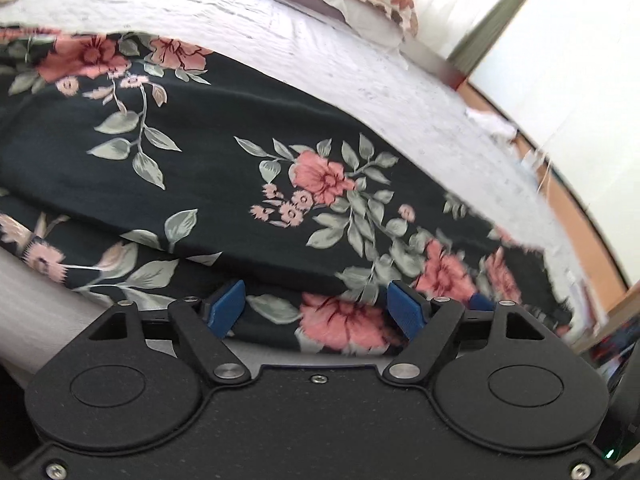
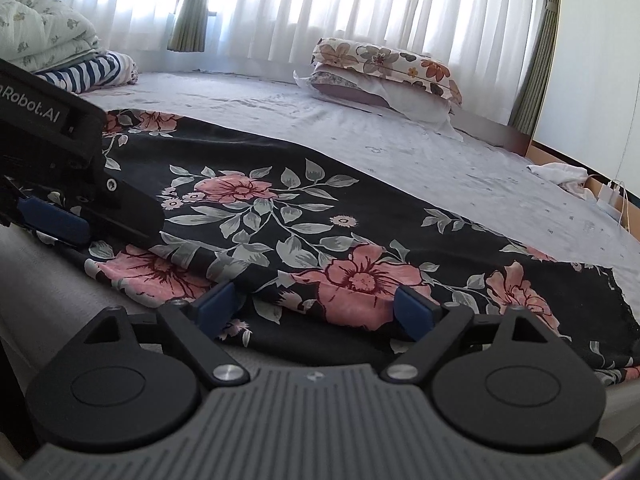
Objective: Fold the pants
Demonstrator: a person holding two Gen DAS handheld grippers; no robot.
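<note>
The pants are black with pink flowers and grey-green leaves, and lie spread across the bed; they also show in the right wrist view. My left gripper is open, its blue pads either side of the near hem, low over the cloth. My right gripper is open too, its blue pads straddling the near edge of the pants. The left gripper's body shows at the left of the right wrist view, resting on the pants edge.
The bed has a pale lilac sheet. Floral pillows lie at the head, folded bedding at the back left. White cloth and a charger sit at the right edge. Curtains hang behind.
</note>
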